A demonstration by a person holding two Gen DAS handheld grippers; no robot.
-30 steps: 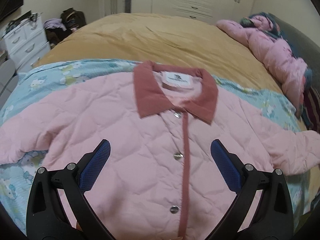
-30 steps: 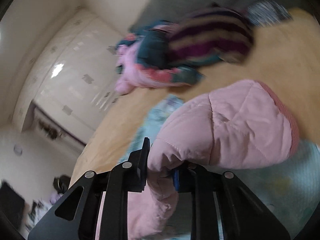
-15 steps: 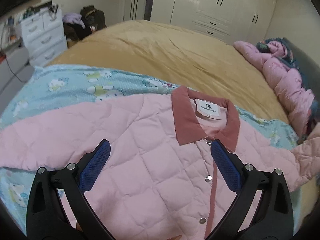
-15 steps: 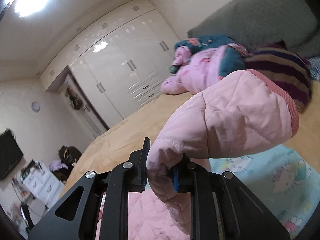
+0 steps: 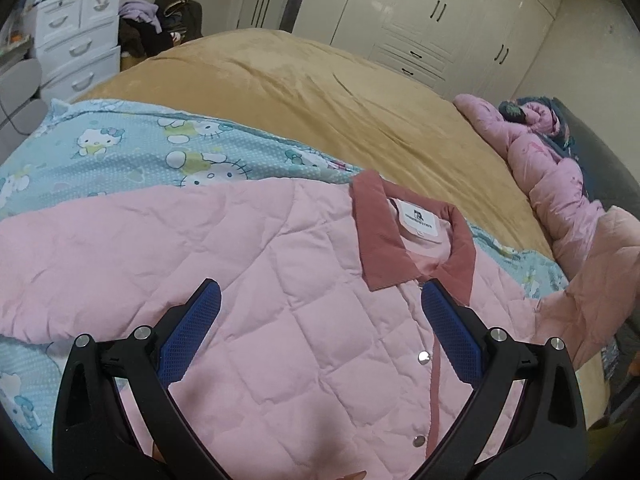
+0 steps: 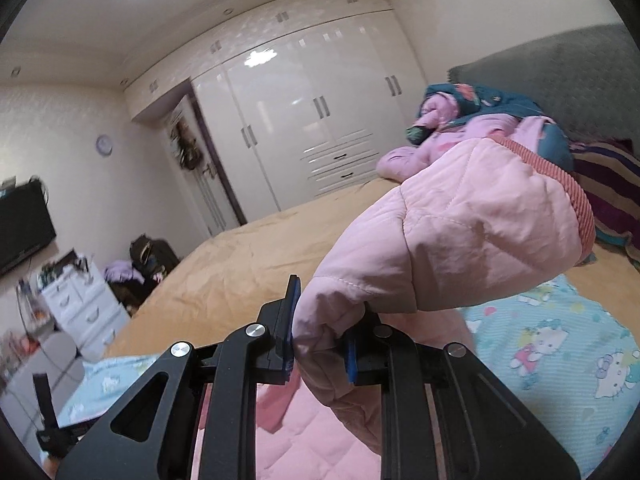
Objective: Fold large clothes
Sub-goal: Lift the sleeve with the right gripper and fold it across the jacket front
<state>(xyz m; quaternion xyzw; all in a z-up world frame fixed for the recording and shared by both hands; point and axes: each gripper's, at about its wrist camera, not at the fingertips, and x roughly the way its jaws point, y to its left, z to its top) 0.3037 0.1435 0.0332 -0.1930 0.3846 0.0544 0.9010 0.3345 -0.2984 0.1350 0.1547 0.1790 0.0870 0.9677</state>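
A pink quilted jacket (image 5: 280,280) with a dusty-red collar (image 5: 380,232) lies front up, snaps closed, on a blue cartoon-print sheet (image 5: 140,144) over the bed. My left gripper (image 5: 320,320) is open and empty, hovering above the jacket's chest just below the collar. My right gripper (image 6: 320,344) is shut on the jacket's right sleeve (image 6: 460,240) and holds it lifted above the bed, its ribbed red cuff (image 6: 560,184) pointing away. That raised sleeve also shows at the right edge of the left wrist view (image 5: 600,280).
A mustard blanket (image 5: 320,92) covers the far bed. A pile of pink and teal clothes (image 5: 552,160) and a striped blanket (image 6: 608,192) lie by the grey headboard (image 6: 560,68). White drawers (image 5: 76,40) stand left, wardrobes (image 6: 312,120) behind.
My right gripper has lifted the sleeve and swung round so the room shows behind it. My left gripper has drifted left and back, so the collar now sits further right in its view.
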